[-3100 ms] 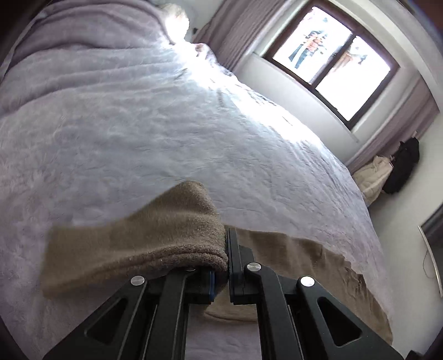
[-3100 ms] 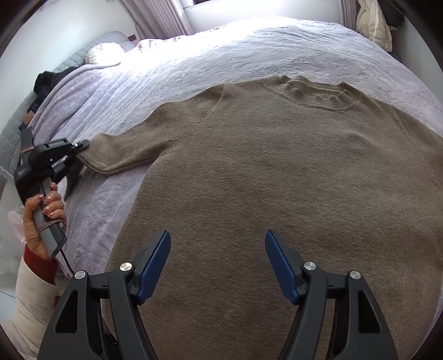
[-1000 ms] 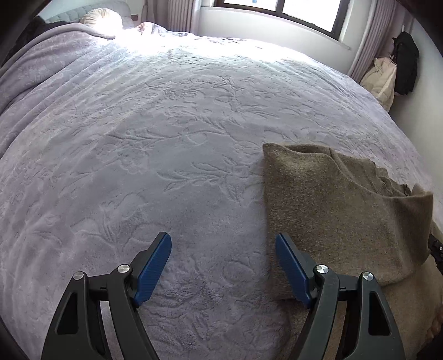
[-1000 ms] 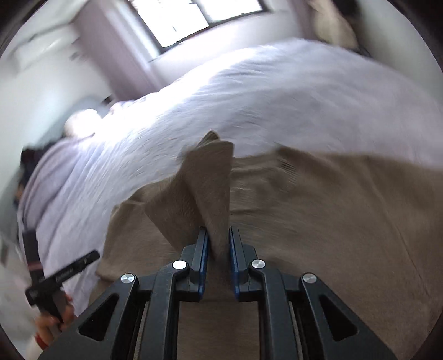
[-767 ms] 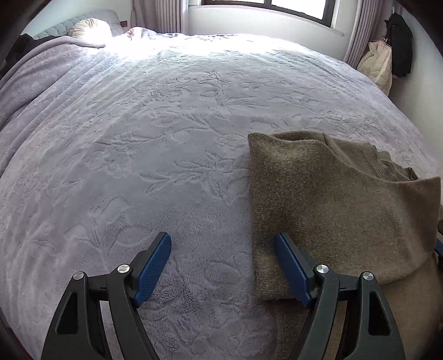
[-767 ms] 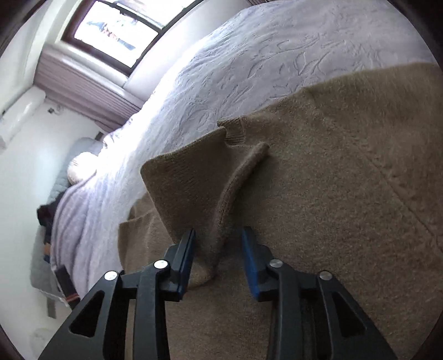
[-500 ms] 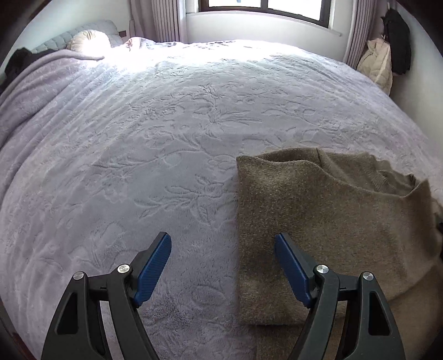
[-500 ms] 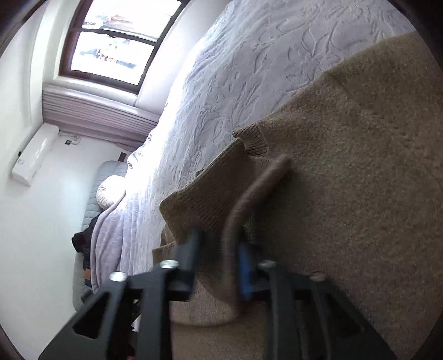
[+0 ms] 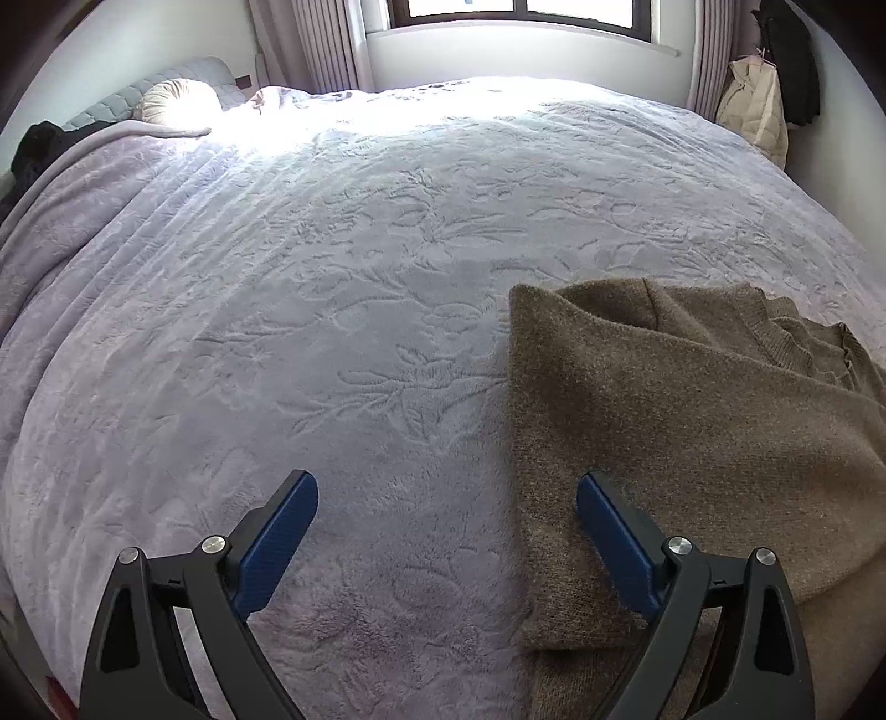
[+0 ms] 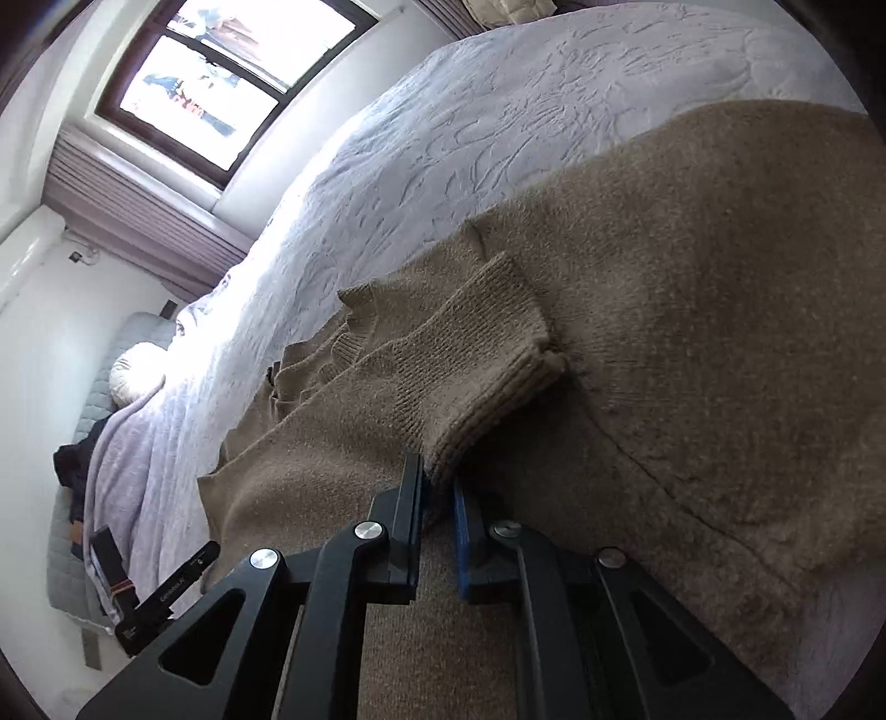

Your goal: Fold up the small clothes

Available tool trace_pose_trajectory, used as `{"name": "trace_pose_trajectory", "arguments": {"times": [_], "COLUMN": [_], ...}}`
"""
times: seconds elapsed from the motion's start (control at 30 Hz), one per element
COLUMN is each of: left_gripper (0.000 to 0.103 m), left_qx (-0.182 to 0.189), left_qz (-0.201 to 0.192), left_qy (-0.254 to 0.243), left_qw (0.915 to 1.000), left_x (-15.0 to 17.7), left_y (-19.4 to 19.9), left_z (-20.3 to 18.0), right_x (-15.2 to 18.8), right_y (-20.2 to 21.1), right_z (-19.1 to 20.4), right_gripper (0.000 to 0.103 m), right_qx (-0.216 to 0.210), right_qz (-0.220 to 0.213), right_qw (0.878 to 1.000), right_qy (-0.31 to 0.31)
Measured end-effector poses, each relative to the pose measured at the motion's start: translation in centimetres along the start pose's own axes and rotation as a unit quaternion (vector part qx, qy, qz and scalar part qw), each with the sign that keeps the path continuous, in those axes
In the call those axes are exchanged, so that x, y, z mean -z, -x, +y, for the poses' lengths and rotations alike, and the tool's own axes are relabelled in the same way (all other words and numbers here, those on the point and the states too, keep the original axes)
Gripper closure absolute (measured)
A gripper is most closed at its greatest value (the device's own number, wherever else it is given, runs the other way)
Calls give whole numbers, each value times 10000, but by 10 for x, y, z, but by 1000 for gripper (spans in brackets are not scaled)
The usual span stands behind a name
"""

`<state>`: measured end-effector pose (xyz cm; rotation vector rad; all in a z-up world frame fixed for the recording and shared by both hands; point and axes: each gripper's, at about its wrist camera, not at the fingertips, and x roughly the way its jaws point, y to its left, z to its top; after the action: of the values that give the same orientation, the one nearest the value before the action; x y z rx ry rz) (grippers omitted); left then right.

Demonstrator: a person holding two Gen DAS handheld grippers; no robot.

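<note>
A brown knit sweater lies on the lilac bedspread, its left side folded over the body. My left gripper is open and empty, low over the bedspread, its right finger at the sweater's folded left edge. In the right wrist view the sweater fills the frame, with the sleeve's ribbed cuff lying across the body. My right gripper has its jaws nearly together on the lower corner of the cuff.
The bedspread runs back to a window and curtains. A pillow and dark clothes lie at the bed's head. A beige coat hangs at the right wall. The left gripper's body shows at the lower left.
My right gripper carried the sleeve across and laid it on the sweater body, the cuff now flat. My left gripper stayed open and drew back a little from the fold.
</note>
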<state>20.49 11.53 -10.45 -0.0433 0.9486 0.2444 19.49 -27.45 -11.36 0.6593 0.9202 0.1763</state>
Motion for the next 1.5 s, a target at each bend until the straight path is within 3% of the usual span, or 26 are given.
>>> {"name": "trace_pose_trajectory", "arguments": {"times": [0.1, 0.23, 0.37, 0.43, 0.47, 0.57, 0.63, 0.8, 0.83, 0.87, 0.93, 0.97, 1.07, 1.13, 1.23, 1.33, 1.37, 1.4, 1.47, 1.5], "left_gripper": [8, 7, 7, 8, 8, 8, 8, 9, 15, 34, 57, 73, 92, 92, 92, 91, 81, 59, 26, 24], "left_qx": [-128, -901, -675, -147, 439, 1615, 1971, 2255, 2270, 2251, 2287, 2324, 2132, 2021, 1993, 2047, 1963, 1761, 1384, 1322], "left_qz": [-112, -106, 77, 324, 430, 676, 799, 850, 858, 890, 966, 931, 652, 523, 719, 628, 603, 573, 388, 209], "left_qy": [-128, -752, -341, -53, 171, 349, 257, -127, -144, -165, -160, -165, -293, -318, -132, 33, 95, 117, 94, 59], "left_qw": [9998, 9930, 9971, 9994, 9980, 9839, 9768, 9704, 9700, 9701, 9686, 9680, 9744, 9774, 9772, 9768, 9786, 9826, 9896, 9910], "left_x": [-3, 13, 12, 7, 5, -6, -15, -41, -45, -50, -51, -52, -53, -54, -49, -45, -45, -44, -41, -39], "left_y": [3, -21, -23, -23, -21, -24, -30, -48, -52, -58, -59, -58, -47, -46, -64, -65, -62, -57, -43, -33], "left_z": [-3, -14, 11, 27, 36, 44, 36, 7, 5, 3, -6, -6, 2, 11, 21, 25, 25, 25, 26, 27], "right_x": [-1, 1, 19, 36, 44, 61, 65, 68, 67, 69, 71, 73, 76, 77, 77, 77, 77, 77, 77, 77], "right_y": [20, 33, 42, 40, 38, 33, 29, 24, 24, 25, 25, 26, 25, 24, 26, 26, 26, 27, 27, 27], "right_z": [0, -2, -3, 0, 1, 0, 1, -12, -12, -14, -15, -17, -17, -16, -17, -16, -16, -16, -16, -16], "right_gripper": [89, 87, 87, 87, 87, 86, 86, 86, 86, 86, 86, 86, 86, 86, 86, 87, 87, 86, 86, 86], "right_qx": [14, -171, -329, -374, -426, -508, -504, -739, -749, -747, -739, -746, -798, -803, -806, -795, -801, -807, -822, -831], "right_qz": [-287, -225, -6, 153, 208, 199, 84, -53, -80, -112, -142, -146, -146, -154, -186, -192, -194, -199, -205, -209], "right_qw": [9996, 9996, 9994, 9987, 9981, 9967, 9961, 9950, 9948, 9945, 9942, 9941, 9939, 9939, 9936, 9936, 9936, 9936, 9935, 9935], "right_qy": [57, 13, 129, 325, 387, 597, 713, 668, 688, 722, 769, 771, 744, 744, 764, 777, 772, 769, 758, 752]}}
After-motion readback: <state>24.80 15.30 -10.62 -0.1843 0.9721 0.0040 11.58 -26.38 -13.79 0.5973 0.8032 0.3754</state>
